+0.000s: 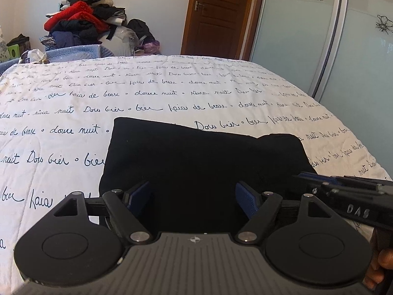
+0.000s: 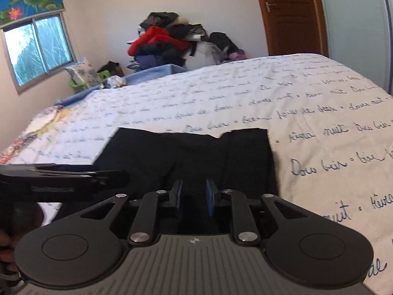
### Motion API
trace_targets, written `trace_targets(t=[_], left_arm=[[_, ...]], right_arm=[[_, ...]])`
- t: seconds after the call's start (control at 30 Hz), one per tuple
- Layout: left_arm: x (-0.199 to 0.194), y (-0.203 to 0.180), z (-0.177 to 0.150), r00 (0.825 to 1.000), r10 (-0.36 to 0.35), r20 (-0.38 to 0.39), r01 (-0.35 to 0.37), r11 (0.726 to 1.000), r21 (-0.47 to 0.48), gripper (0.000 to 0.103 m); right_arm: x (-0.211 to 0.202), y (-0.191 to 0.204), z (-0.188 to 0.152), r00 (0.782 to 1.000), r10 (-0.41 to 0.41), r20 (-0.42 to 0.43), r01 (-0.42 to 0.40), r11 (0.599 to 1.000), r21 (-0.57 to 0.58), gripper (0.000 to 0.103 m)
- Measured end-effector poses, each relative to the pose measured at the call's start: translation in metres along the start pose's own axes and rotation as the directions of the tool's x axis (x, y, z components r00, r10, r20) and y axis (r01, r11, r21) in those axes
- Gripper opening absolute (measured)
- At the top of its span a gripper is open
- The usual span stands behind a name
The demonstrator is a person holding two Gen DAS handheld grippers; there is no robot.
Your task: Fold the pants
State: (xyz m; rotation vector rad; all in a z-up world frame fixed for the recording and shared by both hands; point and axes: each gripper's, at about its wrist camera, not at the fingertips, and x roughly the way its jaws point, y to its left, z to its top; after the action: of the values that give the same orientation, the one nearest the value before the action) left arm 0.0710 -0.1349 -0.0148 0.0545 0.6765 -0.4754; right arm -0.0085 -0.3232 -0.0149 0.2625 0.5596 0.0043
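A bedroom with a pale wall forms the background, and a bed covered by a white quilt with dark handwritten words fills most of both views.

The left gripper hangs low over the near part of the bed. Its two blue pads stand wide apart, and nothing is between them; only the dark cloth lies below. The right gripper is just beside it, on its right side. Its blue pads are close to each other with a small gap that shows between them, and I see no cloth pinched there. In the left wrist view the right gripper comes in from the right edge, and part of a hand shows under it. In the right wrist view the left gripper shows as a dark blurred shape at the left edge.

The black pants lie flat on the quilt directly in front of both grippers, folded to a compact, nearly square shape. The far edge is straight on the left, and on the right a second layer makes a small step.

Behind the far end of the bed, a pile of clothes in red, black and dark blue stands against the wall. A brown wooden door is to the right of the pile, and beside it a frosted sliding door with flower drawings. In the right wrist view a window shows at the left, with a band painted with flowers above it.
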Motion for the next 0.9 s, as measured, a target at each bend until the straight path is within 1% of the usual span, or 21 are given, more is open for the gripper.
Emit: trace_targets(t=[0.07,0.1,0.13,0.17,0.2,0.23,0.3,0.33,0.37,0.4,0.47,0.5,0.53,0.57,0.67,0.77,0.83,0.9], left_arm=[[-0.001,0.000,0.000,1.000,0.002,0.006,-0.002,1.000,0.004,0.080],[-0.001,0.000,0.000,1.000,0.001,0.007,-0.001,1.000,0.004,0.080],[0.000,-0.001,0.000,1.000,0.001,0.007,-0.001,1.000,0.005,0.080],[0.000,-0.001,-0.001,1.000,0.001,0.004,-0.001,1.000,0.007,0.080],[0.001,-0.002,-0.001,1.000,0.001,-0.002,-0.001,1.000,0.010,0.080],[0.002,-0.003,-0.002,1.000,0.001,-0.006,-0.001,1.000,0.015,0.080],[0.001,-0.003,-0.002,1.000,0.002,-0.006,-0.002,1.000,0.027,0.080],[0.000,-0.004,-0.002,1.000,0.004,-0.001,-0.003,0.999,0.034,0.080],[-0.002,-0.003,-0.001,1.000,0.006,0.008,-0.007,0.999,0.047,0.081],[-0.003,-0.001,0.002,1.000,0.014,0.024,-0.015,0.998,0.063,0.082],[-0.009,0.008,0.008,0.996,0.049,0.073,-0.055,0.995,0.085,0.086],[-0.010,0.015,0.011,0.993,0.067,0.092,-0.075,0.994,0.084,0.089],[-0.011,0.025,0.015,0.992,0.079,0.099,-0.087,0.993,0.079,0.090],[-0.011,0.035,0.017,0.993,0.079,0.091,-0.086,0.994,0.073,0.091],[-0.005,0.067,0.021,0.999,0.045,0.028,-0.045,0.999,0.019,0.091],[0.006,0.093,0.017,0.998,-0.029,-0.048,0.027,0.999,-0.043,0.091],[0.016,0.106,0.011,0.988,-0.102,-0.112,0.091,0.991,-0.095,0.091],[0.027,0.118,0.004,0.963,-0.212,-0.166,0.182,0.967,-0.178,0.090]], right_arm=[[-0.008,-0.004,0.003,1.000,0.011,0.024,-0.012,0.999,0.041,0.020],[-0.012,-0.003,0.005,0.999,0.005,0.037,-0.007,0.999,0.037,0.023],[-0.014,-0.001,0.005,0.999,0.010,0.042,-0.010,1.000,0.020,0.029],[-0.014,0.000,0.005,0.999,0.014,0.037,-0.014,1.000,0.001,0.031],[-0.012,0.002,0.005,1.000,0.009,0.025,-0.009,1.000,-0.017,0.036],[-0.009,0.002,0.003,1.000,-0.007,0.008,0.007,0.999,-0.036,0.038],[-0.004,0.001,0.000,0.999,-0.052,-0.004,0.052,0.997,-0.059,0.038],[-0.006,0.000,0.000,0.999,-0.054,0.002,0.055,0.997,-0.052,0.038],[-0.009,-0.002,0.001,0.999,-0.040,0.014,0.041,0.999,-0.033,0.039],[-0.013,-0.004,0.003,0.999,-0.023,0.028,0.023,1.000,-0.013,0.041],[-0.020,-0.012,0.007,0.999,0.001,0.045,-0.001,1.000,0.016,0.058],[-0.021,-0.016,0.010,0.999,0.001,0.049,-0.002,1.000,0.025,0.074],[-0.021,-0.022,0.012,0.999,0.000,0.050,-0.001,0.999,0.032,0.079],[-0.020,-0.028,0.014,0.999,0.003,0.045,-0.005,0.999,0.041,0.079],[-0.010,-0.058,0.016,0.999,0.032,0.000,-0.031,0.992,0.120,0.079],[0.005,-0.087,0.013,0.992,0.109,-0.061,-0.093,0.970,0.223,0.079],[0.011,-0.100,0.010,0.978,0.195,-0.079,-0.167,0.947,0.274,0.079],[0.016,-0.107,0.010,0.961,0.260,-0.093,-0.222,0.927,0.303,0.080]])
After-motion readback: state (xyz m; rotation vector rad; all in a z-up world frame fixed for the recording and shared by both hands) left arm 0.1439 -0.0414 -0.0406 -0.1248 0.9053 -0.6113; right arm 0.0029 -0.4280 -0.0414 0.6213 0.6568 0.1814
